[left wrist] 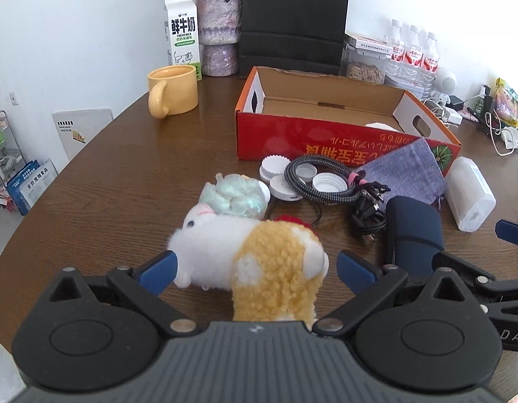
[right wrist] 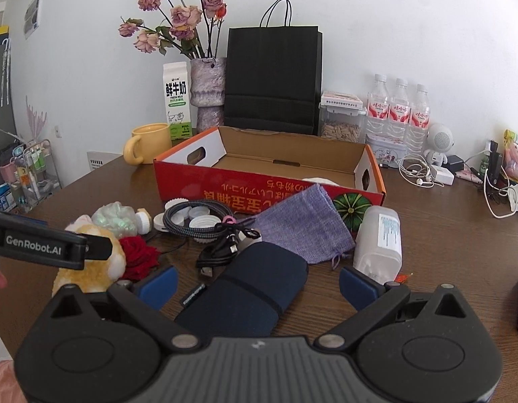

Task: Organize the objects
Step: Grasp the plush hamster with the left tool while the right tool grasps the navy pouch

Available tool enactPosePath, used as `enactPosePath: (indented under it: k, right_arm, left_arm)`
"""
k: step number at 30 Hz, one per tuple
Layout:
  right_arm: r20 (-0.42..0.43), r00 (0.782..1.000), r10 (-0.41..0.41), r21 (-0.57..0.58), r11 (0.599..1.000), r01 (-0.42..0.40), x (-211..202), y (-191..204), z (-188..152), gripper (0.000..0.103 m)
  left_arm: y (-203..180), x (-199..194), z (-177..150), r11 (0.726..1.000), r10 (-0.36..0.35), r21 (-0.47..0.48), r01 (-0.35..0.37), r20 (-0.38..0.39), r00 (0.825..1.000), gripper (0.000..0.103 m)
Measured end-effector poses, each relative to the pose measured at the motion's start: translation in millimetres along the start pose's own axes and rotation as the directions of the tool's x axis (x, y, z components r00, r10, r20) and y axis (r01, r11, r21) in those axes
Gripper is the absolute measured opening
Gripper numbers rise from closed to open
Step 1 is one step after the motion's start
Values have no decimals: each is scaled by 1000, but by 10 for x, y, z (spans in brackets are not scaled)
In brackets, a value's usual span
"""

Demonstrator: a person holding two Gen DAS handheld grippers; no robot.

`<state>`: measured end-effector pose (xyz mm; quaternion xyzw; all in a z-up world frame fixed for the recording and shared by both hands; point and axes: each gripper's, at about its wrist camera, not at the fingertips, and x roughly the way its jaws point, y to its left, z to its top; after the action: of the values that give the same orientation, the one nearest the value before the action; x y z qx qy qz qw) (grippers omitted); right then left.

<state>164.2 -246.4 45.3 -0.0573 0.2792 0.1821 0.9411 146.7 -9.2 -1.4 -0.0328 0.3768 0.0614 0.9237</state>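
Left tool [left wrist: 255, 267] spread open around a white-and-yellow fuzzy plush toy [left wrist: 255, 255], left pad touching its white end, right pad just clear. Right tool [right wrist: 258, 283] also open, straddling a dark navy soft zip pouch [right wrist: 248, 290] on the brown wooden table [right wrist: 443, 241]. Beyond both: coiled braided cable [left wrist: 312, 181], purple cloth bag [right wrist: 302, 225], open red cardboard box [left wrist: 326, 131] mid-table.

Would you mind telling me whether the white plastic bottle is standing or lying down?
Lying down: the white plastic bottle rests on its side on the table, label up.
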Motion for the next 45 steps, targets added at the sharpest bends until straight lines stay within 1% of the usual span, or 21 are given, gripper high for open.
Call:
enactPosePath:
  k: [6,14,18,21,22,24,25,27,29,34,36,38,43,45]
  right_arm:
    - [-46,999,-5,7,1000,6,188,15,-54,103]
    - [-107,994,-15,34,999,18,498,-12,-84,103]
    - [-124,992,-11,47,999,17,614,4,-92,103]
    - [-130,992,-10,55,998,18,680,16,-86,103]
    - [-133,991,-10,55,998,18,696,21,-89,103]
    - [-142,990,-5,59,998,13,738,29,-103,103]
    - [-147,989,-1,64,998,11,758,29,-110,103]
    - [-154,988,3,75,997,8,789,35,-122,103]
    - [-159,987,5,83,997,8,802,36,-131,103]
    - [-162,987,9,99,995,7,797,31,-140,99]
    - [-160,987,15,100,995,2,782,41,-142,93]
    - [-160,987,17,99,995,-1,771,61,-138,92]
    - [-163,986,16,104,995,1,741,68,-143,88]
    - [-159,987,21,110,994,-3,714,60,-148,84]
  left_arm:
    - [-35,129,-98,1000,-4,10,4,-29,1000,103]
    - [-31,236,-165,999,10,37,-9,-29,1000,103]
    - [8,292,-184,1000,6,24,-5,-46,999,101]
    - [34,300,-209,1000,6,21,-5,-43,999,101]
    - [44,311,-212,1000,0,19,1,-46,999,98]
    - [67,336,-215,1000,-9,11,9,-55,998,88]
    - [73,346,-217,1000,-12,8,13,-60,998,79]
    - [81,350,-230,1000,-26,5,26,-63,998,75]
    - [66,333,-242,999,-33,15,34,-56,998,66]
    - [60,323,-249,999,-39,16,40,-53,998,62]
    - [59,322,-249,999,-38,18,39,-52,998,59]
    - [64,313,-253,999,-37,19,38,-50,998,54]
    - [68,290,-258,999,-36,19,37,-49,998,52]
    - [64,269,-268,999,-37,23,38,-45,998,51]
